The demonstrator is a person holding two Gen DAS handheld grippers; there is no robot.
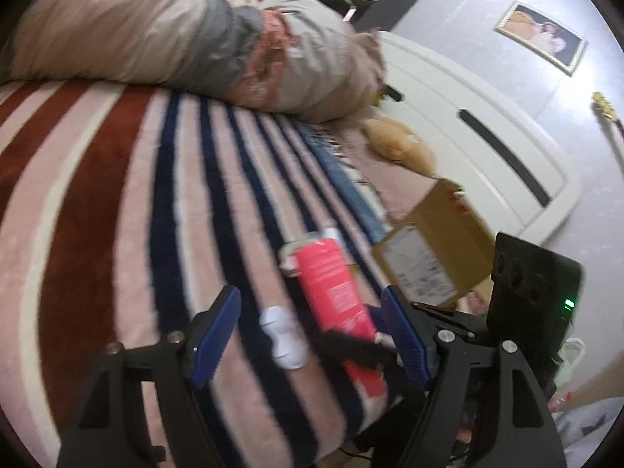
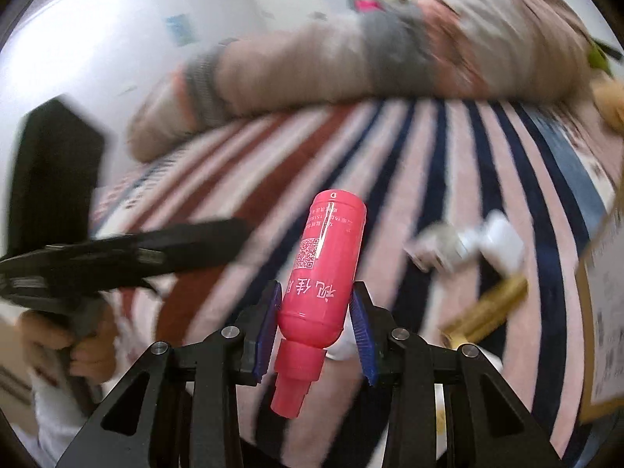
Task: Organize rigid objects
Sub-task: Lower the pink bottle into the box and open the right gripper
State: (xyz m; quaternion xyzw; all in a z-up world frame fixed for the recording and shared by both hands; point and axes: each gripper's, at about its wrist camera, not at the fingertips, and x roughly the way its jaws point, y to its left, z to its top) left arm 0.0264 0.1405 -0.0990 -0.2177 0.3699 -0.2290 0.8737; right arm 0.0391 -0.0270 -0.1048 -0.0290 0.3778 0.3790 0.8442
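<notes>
Pinched between my right tongs (image 2: 314, 321) is a pink bottle (image 2: 323, 269), gripped low on its body just above the neck, its base pointing forward and away from me and the nozzle back toward the camera. My left tongs (image 1: 312, 329) are spread apart and grasp nothing; through them I see the same bottle (image 1: 331, 286) just ahead, crossed by the dark fingers of the right tool.

The main risk, as I judge it, is the bottle slipping: the body is smooth and rounded, the pads hold only a short band near the shoulder, and most of its length hangs out in front, so a quick swing could lever it loose. Both views are smeared with motion, which makes aiming harder. A careless sweep could also knock the small white piece (image 1: 282, 335) lying below the left tongs.

Underneath is a soft striped blanket (image 1: 117, 202) on a bed, so anything set upright may topple. A cardboard box (image 1: 440, 241) sits ahead and right of the left tongs, a rolled quilt (image 1: 175, 39) lies far ahead, and a white headboard (image 1: 468, 117) stands beyond the box.
</notes>
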